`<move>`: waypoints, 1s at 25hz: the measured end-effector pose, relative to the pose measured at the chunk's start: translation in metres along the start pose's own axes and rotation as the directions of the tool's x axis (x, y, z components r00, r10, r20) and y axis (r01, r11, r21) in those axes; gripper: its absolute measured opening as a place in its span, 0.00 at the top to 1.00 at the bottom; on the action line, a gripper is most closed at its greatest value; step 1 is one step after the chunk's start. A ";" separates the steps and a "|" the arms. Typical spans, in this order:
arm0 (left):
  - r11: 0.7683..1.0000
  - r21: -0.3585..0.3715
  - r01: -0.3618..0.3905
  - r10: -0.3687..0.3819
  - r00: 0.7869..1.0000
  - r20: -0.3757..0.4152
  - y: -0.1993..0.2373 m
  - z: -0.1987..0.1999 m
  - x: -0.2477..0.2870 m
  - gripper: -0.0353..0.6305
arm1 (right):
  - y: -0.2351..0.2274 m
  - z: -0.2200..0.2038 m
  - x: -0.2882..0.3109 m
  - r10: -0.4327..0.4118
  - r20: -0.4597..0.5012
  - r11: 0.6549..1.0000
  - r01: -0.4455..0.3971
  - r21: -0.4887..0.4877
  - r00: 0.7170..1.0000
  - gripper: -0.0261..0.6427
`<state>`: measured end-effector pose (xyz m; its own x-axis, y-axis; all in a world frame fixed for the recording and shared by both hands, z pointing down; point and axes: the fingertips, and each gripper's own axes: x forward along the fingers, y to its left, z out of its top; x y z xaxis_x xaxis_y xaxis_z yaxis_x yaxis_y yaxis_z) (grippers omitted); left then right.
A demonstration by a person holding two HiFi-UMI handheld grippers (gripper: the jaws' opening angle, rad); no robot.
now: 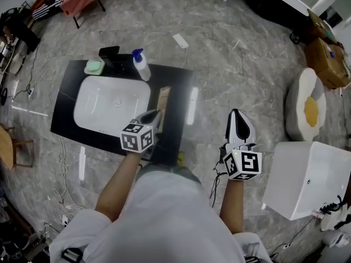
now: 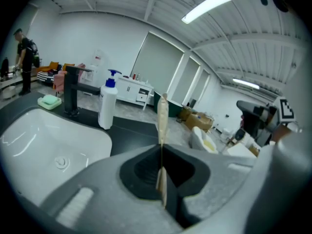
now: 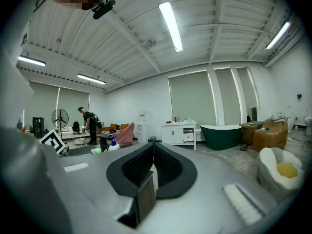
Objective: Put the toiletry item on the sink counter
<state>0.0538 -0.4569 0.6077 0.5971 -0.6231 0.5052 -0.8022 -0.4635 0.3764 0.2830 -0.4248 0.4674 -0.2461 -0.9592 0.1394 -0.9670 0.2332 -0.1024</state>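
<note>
Head view looks down on a black bench (image 1: 175, 81) with a white basin (image 1: 93, 106) set into it. At the basin's far edge stand a black faucet (image 1: 109, 53) and a green soap dish (image 1: 94, 67). A white pump bottle (image 1: 141, 64) with a blue top stands at the basin's far right corner. Well to the right of the basin, on the floor, lie an egg-shaped cushion (image 1: 310, 111) and a white tub (image 1: 307, 179).

The left tongs (image 1: 156, 116) sit just right of the basin's near corner. They are clamped on a slim beige toiletry item (image 1: 163, 100), which reaches forward over the bench strip on the basin's right, short of the pump bottle. In the left gripper view the item (image 2: 162, 116) shows edge-on, pinched between the jaws; whether it touches the bench I cannot tell.

The right tongs (image 1: 239, 116) are off the bench, further right of the basin over the floor. In the right gripper view their jaws are pressed together with nothing between them.
</note>
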 end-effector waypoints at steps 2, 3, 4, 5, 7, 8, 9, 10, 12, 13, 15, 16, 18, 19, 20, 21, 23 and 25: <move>1.000 -0.003 -0.004 0.004 1.000 -0.026 0.003 -0.007 0.010 0.94 | -0.002 -0.002 0.006 0.006 -0.008 1.000 -0.006 0.001 1.000 0.96; 1.000 -0.005 -0.006 0.006 0.999 -0.039 0.005 -0.011 0.015 0.94 | -0.002 -0.004 0.009 0.010 -0.013 1.000 -0.010 0.001 1.000 0.95; 1.000 -0.006 -0.008 0.007 0.999 -0.053 0.007 -0.015 0.019 0.94 | -0.003 -0.006 0.011 0.013 -0.018 1.000 -0.013 0.001 1.000 0.95; 1.000 -0.008 -0.009 0.009 0.998 -0.067 0.010 -0.019 0.024 0.94 | -0.004 -0.008 0.014 0.015 -0.022 1.000 -0.014 0.002 1.000 0.96; 1.000 -0.012 -0.014 0.013 0.996 -0.090 0.014 -0.027 0.032 0.94 | -0.005 -0.012 0.017 0.016 -0.031 1.000 -0.016 0.004 0.999 0.96; 1.000 -0.016 -0.017 0.015 0.995 -0.098 0.016 -0.030 0.036 0.94 | -0.006 -0.014 0.019 0.017 -0.035 1.000 -0.017 0.005 0.999 0.96; 1.000 -0.021 -0.019 0.017 0.994 -0.105 0.017 -0.033 0.039 0.94 | -0.007 -0.016 0.020 0.018 -0.041 1.000 -0.017 0.006 0.999 0.95; 0.999 -0.026 -0.022 0.019 0.994 -0.111 0.019 -0.036 0.041 0.94 | -0.008 -0.018 0.021 0.018 -0.046 1.000 -0.018 0.007 0.999 0.95; 0.999 -0.035 -0.026 0.022 0.992 -0.122 0.022 -0.042 0.046 0.94 | -0.010 -0.022 0.023 0.018 -0.056 1.000 -0.017 0.009 0.998 0.95; 0.999 -0.038 -0.028 0.023 0.992 -0.127 0.024 -0.044 0.049 0.94 | -0.010 -0.024 0.024 0.018 -0.062 1.000 -0.017 0.010 0.998 0.96; 0.999 -0.038 -0.035 0.029 0.990 -0.139 0.028 -0.048 0.055 0.94 | -0.012 -0.029 0.026 0.020 -0.073 1.000 -0.019 0.011 0.997 0.95; 0.999 -0.036 -0.039 0.034 0.989 -0.144 0.030 -0.050 0.058 0.94 | -0.012 -0.031 0.027 0.022 -0.078 1.000 -0.021 0.011 0.997 0.95; 0.998 -0.040 -0.048 0.041 0.988 -0.152 0.035 -0.052 0.064 0.94 | -0.013 -0.034 0.029 0.025 -0.086 1.000 -0.025 0.010 0.996 0.95; 0.998 -0.043 -0.051 0.044 0.987 -0.156 0.037 -0.054 0.066 0.94 | -0.013 -0.036 0.030 0.026 -0.090 1.000 -0.025 0.011 0.996 0.96; 0.997 -0.046 -0.055 0.047 0.986 -0.161 0.039 -0.056 0.067 0.94 | -0.013 -0.038 0.030 0.027 -0.094 1.000 -0.026 0.012 0.995 0.95; 0.997 -0.046 -0.059 0.050 0.985 -0.167 0.040 -0.058 0.069 0.93 | -0.014 -0.040 0.030 0.026 -0.099 1.000 -0.025 0.012 0.995 0.96; 0.996 -0.047 -0.069 0.060 0.982 -0.178 0.044 -0.062 0.073 0.93 | -0.017 -0.042 0.030 0.025 -0.108 1.000 -0.024 0.009 0.994 0.95; 0.996 -0.049 -0.077 0.067 0.981 -0.182 0.047 -0.063 0.076 0.93 | -0.019 -0.045 0.031 0.023 -0.113 1.000 -0.022 0.010 0.993 0.96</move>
<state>0.0615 -0.4861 0.7128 0.5319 -0.5279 0.6621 -0.8449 -0.3825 0.3739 0.2910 -0.4520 0.5177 -0.2742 -0.9294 0.2472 -0.9606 0.2527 -0.1155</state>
